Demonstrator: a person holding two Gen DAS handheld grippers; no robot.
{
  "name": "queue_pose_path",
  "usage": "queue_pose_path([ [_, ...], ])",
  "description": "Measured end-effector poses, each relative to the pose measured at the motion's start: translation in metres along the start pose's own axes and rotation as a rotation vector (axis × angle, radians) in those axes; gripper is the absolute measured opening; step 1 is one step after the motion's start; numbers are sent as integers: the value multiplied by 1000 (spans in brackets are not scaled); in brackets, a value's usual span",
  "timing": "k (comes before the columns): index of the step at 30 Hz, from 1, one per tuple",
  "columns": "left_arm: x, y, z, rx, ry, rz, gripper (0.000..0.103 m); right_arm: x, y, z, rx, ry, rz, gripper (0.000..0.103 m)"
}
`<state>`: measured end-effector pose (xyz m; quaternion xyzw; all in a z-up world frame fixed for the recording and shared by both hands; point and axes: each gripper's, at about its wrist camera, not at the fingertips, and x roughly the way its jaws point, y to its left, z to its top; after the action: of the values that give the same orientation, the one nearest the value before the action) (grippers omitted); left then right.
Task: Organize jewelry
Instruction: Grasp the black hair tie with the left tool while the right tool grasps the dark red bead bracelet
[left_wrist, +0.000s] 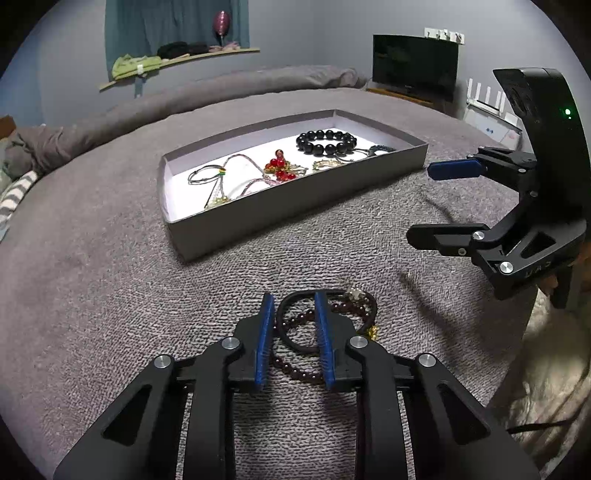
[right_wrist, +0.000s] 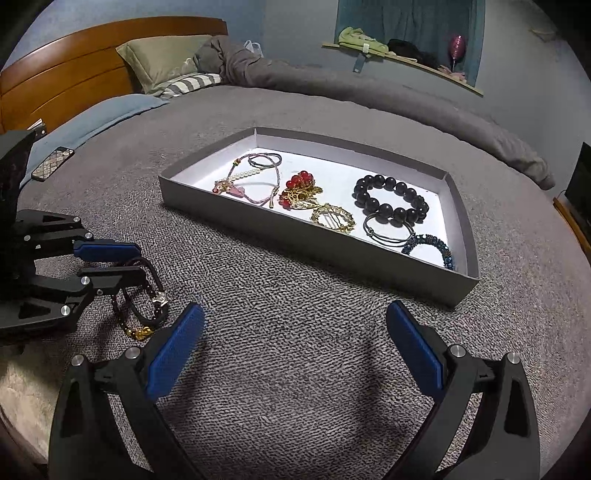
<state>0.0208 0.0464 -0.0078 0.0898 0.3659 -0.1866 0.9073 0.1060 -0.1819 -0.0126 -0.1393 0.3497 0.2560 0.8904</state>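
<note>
A grey shallow box (left_wrist: 295, 210) (right_wrist: 317, 247) with a white floor lies on the grey bedspread. It holds several pieces: a black bead bracelet (left_wrist: 327, 142) (right_wrist: 391, 199), a red bead piece (left_wrist: 279, 168) (right_wrist: 300, 181), gold pieces and thin cords. A dark red bead bracelet with a black cord loop and a gold charm (left_wrist: 325, 325) (right_wrist: 142, 306) lies on the bedspread in front of the box. My left gripper (left_wrist: 294, 306) (right_wrist: 125, 264) is open, low over this bracelet, its fingers straddling part of it. My right gripper (right_wrist: 295, 332) (left_wrist: 424, 199) is open and empty, hovering to the bracelet's right.
A phone (right_wrist: 51, 163) lies on a blue sheet at the left. Pillows (right_wrist: 162, 59) and a wooden headboard stand beyond. A TV (left_wrist: 415, 64) stands past the bed's far side. A pale fluffy blanket (left_wrist: 546, 387) lies at the bed's near edge.
</note>
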Motion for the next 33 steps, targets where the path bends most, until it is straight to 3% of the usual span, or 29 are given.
queue_pose_path([
  [2,2,0,0,8,4,3,5,2,0,1,-2,2,3,97],
  [3,0,2,0,-1,0,-11,3,2,1,1,-6,5,11,97],
  [7,-8,10,4,-45,-42,-32,3,3,10,0,-32,27,91,97],
  [12,-19,25,8,-95,-101,22,3,0,39,-1,-99,20,184,96],
  [18,-24,48,8,-154,-110,75,3,7,63,1,-115,20,211,78],
  [23,-25,49,7,-147,-111,71,3,16,70,0,-94,40,191,52],
  [30,-24,48,7,-146,-107,57,3,21,79,-6,-136,40,137,35],
  [33,-24,46,7,-139,-105,54,3,20,83,-8,-162,32,125,18],
])
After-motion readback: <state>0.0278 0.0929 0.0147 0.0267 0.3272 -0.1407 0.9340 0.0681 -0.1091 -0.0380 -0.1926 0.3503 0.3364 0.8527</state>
